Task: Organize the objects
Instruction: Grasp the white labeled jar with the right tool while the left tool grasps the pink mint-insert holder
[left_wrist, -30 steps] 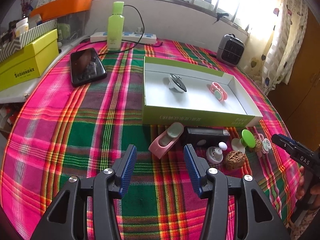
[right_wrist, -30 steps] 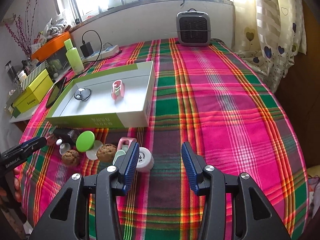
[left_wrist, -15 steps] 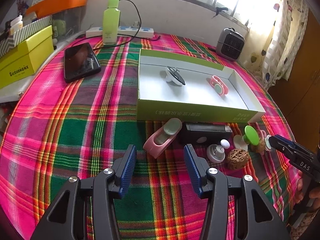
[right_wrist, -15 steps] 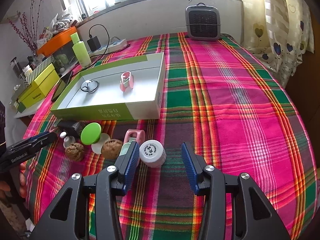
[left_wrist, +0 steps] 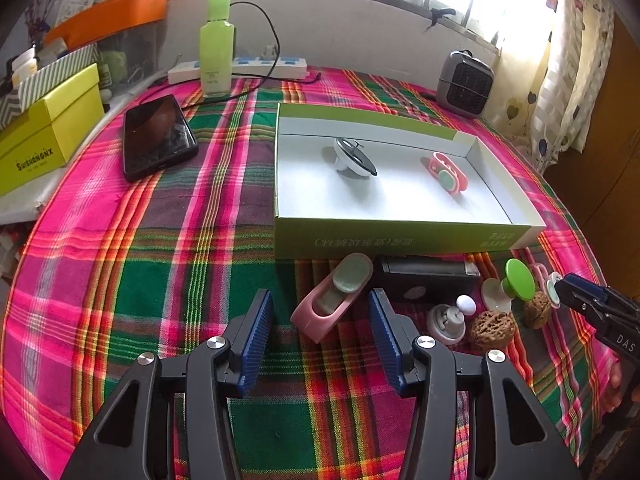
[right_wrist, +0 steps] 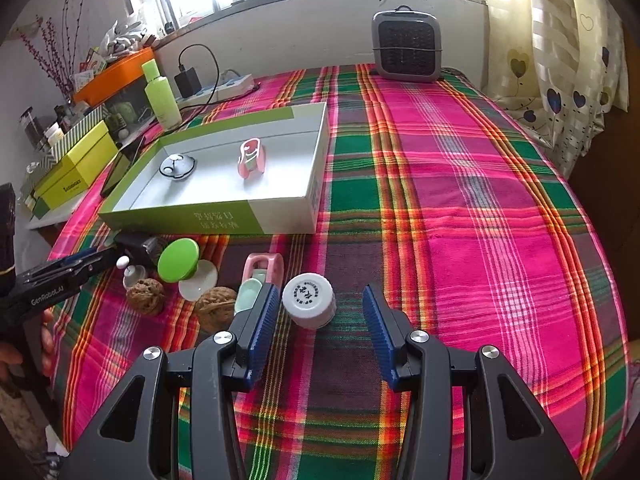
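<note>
My left gripper (left_wrist: 322, 320) is open just above the plaid cloth. A pink clip-shaped holder (left_wrist: 332, 300) lies between its fingertips, and neither pad touches it. My right gripper (right_wrist: 318, 320) is open too, with a small white round jar (right_wrist: 308, 300) between its tips, untouched. A green-and-white box (left_wrist: 400, 236) holds a black-and-white round piece (left_wrist: 354, 156) and another pink holder (left_wrist: 448, 172). In front of the box lie a black case (left_wrist: 428, 276), a green knob (left_wrist: 518, 280), a small white knob (left_wrist: 448, 320) and two walnuts (left_wrist: 492, 330).
A phone (left_wrist: 156, 140), a green bottle (left_wrist: 216, 44) and a power strip (left_wrist: 240, 70) lie at the back left. Yellow boxes (left_wrist: 44, 128) are stacked at the left edge. A grey heater (right_wrist: 406, 48) stands at the far end. The cloth's right half (right_wrist: 480, 200) is bare.
Both views have shifted slightly. The pink holder sits a little nearer my left fingers, and the white jar shows more fully between the right fingers. Neither gripper's jaws have changed width.
</note>
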`<state>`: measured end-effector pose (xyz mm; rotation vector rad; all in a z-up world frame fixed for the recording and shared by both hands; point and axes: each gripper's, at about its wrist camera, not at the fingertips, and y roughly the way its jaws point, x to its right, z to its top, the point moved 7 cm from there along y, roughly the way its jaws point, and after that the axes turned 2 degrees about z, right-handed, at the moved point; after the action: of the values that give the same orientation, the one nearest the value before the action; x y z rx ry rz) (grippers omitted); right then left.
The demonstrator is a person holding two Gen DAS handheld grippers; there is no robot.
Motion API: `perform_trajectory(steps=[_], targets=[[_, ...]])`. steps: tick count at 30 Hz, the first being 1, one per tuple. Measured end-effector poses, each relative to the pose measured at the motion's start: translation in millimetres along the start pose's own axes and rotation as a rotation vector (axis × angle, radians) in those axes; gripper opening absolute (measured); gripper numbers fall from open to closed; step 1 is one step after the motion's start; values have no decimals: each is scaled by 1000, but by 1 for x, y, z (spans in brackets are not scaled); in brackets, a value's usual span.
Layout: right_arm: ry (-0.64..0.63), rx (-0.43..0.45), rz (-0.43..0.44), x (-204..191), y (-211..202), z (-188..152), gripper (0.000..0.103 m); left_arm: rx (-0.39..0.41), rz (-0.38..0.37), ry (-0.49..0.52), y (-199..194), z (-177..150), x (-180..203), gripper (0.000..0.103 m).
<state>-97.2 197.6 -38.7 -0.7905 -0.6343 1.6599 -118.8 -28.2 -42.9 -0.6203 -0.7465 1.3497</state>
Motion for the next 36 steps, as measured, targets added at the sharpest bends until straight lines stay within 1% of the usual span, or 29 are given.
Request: perform_trajectory(steps=[5, 10, 15, 25, 27, 29, 36], targets=[[5, -18, -12, 2, 7, -2, 45, 5, 3, 7, 1, 1, 0, 48], [-25, -18, -40, 1, 10, 1, 45, 8, 7, 10, 2, 2, 1, 48], [-47, -12, -61, -1, 12, 2, 45, 11, 21, 35, 5, 4, 3, 48], [-49, -10, -66, -1, 13, 2, 45, 11, 25, 38, 5, 6, 3, 47], [-53, -10, -66, -2, 13, 2, 42, 12, 30, 35, 5, 6, 2, 43], [-58, -10, -65, -3, 12, 2, 40, 13, 39, 30, 6, 7, 0, 35], [-62, -10, -61, -4, 12, 1, 33, 14, 38, 32, 5, 6, 1, 27]])
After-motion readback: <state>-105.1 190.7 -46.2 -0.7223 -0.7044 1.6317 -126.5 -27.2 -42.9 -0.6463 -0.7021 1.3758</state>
